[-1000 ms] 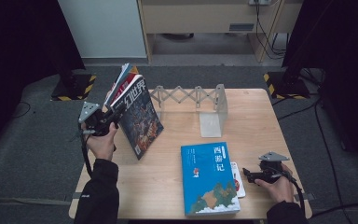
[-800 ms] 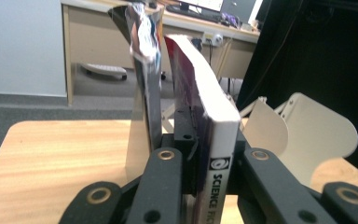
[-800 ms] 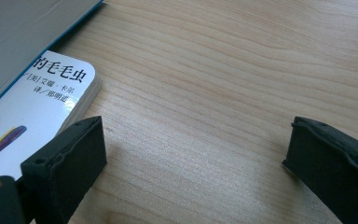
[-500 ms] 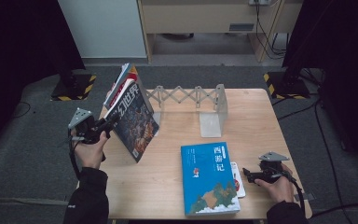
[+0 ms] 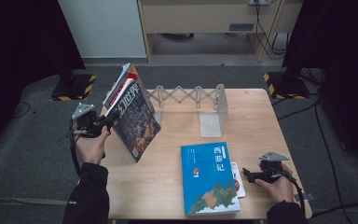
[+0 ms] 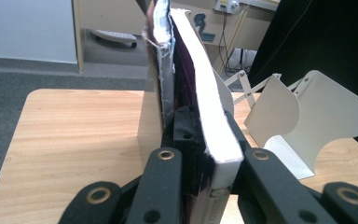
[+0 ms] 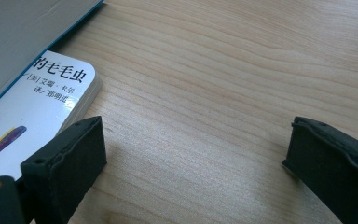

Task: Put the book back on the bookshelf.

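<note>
A dark-covered book (image 5: 134,122) stands tilted on its lower corner at the table's left. My left gripper (image 5: 103,123) is shut on its edge from the left. In the left gripper view the jaws clamp that dark book (image 6: 200,135) by its spine and white page block, with another book (image 6: 161,70) leaning just behind it. A blue book (image 5: 209,178) lies flat at the front, over a small white book (image 5: 237,180). My right gripper (image 5: 248,173) rests open on the table just right of the small white book (image 7: 37,105), with nothing between its pads (image 7: 67,165).
Several more books (image 5: 121,83) lean at the left end of an expanding grey bookend rack (image 5: 186,94). Its white end plate (image 5: 213,117) stands mid-table, and shows as a curved plate (image 6: 328,123) in the left gripper view. Bare wood (image 5: 270,121) lies at the right.
My left gripper has drawn the dark book slightly left and toward the front, away from the leaning books. The right gripper has stayed where it was.
</note>
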`<state>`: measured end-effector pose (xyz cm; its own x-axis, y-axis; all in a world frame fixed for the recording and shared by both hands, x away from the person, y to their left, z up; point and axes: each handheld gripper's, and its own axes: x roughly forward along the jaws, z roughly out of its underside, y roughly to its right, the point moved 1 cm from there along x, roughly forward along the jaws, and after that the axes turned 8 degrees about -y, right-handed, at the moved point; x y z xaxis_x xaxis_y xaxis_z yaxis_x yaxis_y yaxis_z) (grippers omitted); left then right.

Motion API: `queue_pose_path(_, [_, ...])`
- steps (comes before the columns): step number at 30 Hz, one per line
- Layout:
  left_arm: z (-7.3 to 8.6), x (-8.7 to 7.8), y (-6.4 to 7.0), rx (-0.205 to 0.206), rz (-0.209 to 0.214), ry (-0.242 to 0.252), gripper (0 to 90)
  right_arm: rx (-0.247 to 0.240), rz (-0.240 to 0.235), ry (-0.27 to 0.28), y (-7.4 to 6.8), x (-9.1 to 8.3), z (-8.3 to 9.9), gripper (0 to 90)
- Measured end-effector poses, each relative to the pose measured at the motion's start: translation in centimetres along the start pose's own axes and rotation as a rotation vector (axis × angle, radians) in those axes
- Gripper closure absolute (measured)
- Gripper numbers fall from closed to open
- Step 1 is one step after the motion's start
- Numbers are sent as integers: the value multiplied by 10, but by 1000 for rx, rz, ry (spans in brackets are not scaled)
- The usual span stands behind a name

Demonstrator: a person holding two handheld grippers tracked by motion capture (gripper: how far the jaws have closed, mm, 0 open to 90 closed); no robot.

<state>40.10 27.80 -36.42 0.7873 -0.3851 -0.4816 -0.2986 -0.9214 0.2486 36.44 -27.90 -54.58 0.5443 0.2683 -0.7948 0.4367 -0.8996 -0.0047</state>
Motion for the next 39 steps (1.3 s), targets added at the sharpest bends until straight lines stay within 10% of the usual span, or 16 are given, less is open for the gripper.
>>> queue_pose_path(19, [-11, 12, 43, 52, 42, 95, 823, 2, -2, -1, 0, 0, 0, 50])
queue_pose_path(39, [-37, 59, 41, 12, -102, 225, 823, -2, -5, 0, 1, 1, -1, 49])
